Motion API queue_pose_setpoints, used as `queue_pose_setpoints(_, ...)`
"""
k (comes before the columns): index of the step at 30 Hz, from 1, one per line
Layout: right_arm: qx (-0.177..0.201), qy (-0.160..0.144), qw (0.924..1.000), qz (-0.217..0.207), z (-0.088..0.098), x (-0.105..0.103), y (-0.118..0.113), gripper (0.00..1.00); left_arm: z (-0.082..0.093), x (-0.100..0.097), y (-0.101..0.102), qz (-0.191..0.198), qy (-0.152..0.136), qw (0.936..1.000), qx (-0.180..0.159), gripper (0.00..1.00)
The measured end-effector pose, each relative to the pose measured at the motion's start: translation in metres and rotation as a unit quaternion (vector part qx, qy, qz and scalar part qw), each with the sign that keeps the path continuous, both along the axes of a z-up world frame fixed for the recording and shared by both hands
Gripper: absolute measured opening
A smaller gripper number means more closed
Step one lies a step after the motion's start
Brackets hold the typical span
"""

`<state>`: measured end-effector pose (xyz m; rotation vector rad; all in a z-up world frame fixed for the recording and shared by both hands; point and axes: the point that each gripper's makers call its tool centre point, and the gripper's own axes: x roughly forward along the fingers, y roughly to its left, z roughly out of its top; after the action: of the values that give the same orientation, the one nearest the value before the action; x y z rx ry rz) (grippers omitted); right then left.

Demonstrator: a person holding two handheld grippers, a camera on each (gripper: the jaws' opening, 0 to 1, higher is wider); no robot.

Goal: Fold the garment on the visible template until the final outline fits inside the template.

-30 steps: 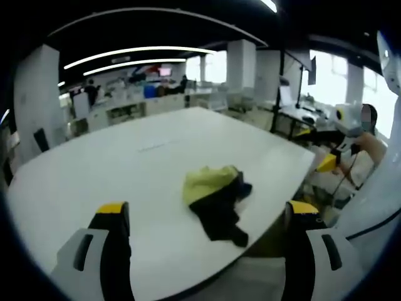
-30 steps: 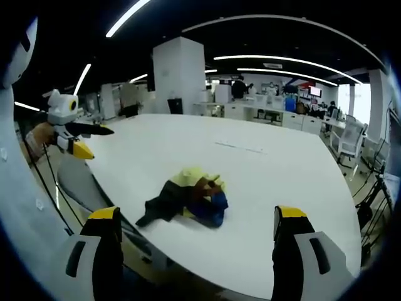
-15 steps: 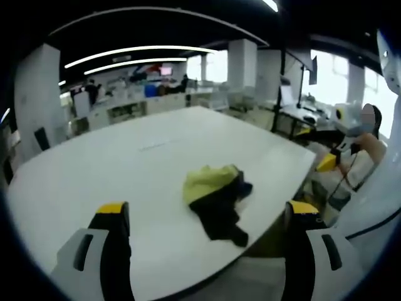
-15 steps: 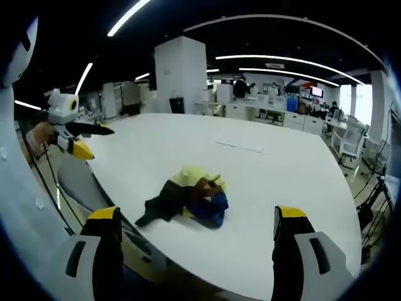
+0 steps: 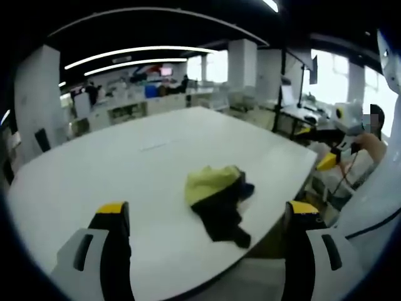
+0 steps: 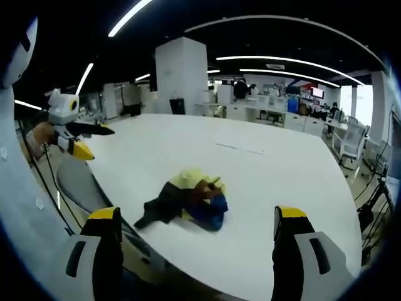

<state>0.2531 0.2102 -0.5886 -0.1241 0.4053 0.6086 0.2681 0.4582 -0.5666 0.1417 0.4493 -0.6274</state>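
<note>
Dim, soft-focus fisheye views; ceiling strip lights (image 5: pixel 141 49) glare overhead.

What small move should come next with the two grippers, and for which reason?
Probably bring both grippers down toward the garment to spread it flat. It lies crumpled in a heap near the edge of the white table, and the left gripper and right gripper are open, apart from it.

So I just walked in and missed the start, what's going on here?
A person holds a gripping tool in each hand above a large white table. A crumpled garment, yellow, black and blue, lies in a heap near the table's edge. Neither the left tool nor the right tool touches it, and both stand open. The garment lies bunched, with no fold made, and I can't make out any template under it.
</note>
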Motion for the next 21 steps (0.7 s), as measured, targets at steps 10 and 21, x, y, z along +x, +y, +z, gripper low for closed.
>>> queue_pose_setpoints(10,-0.005,-0.006,1.0,0.005,0.0012,0.0037,0.0005,1.0,-0.0005,-0.0005,-0.0035,-0.003,-0.004,1.0,-0.002,1.0)
queue_pose_setpoints(21,-0.006,-0.006,0.9997,0.021,-0.0007,0.0071,0.0061,1.0,-0.0013,0.0004,-0.0023,0.004,-0.012,0.9999,-0.004,1.0)
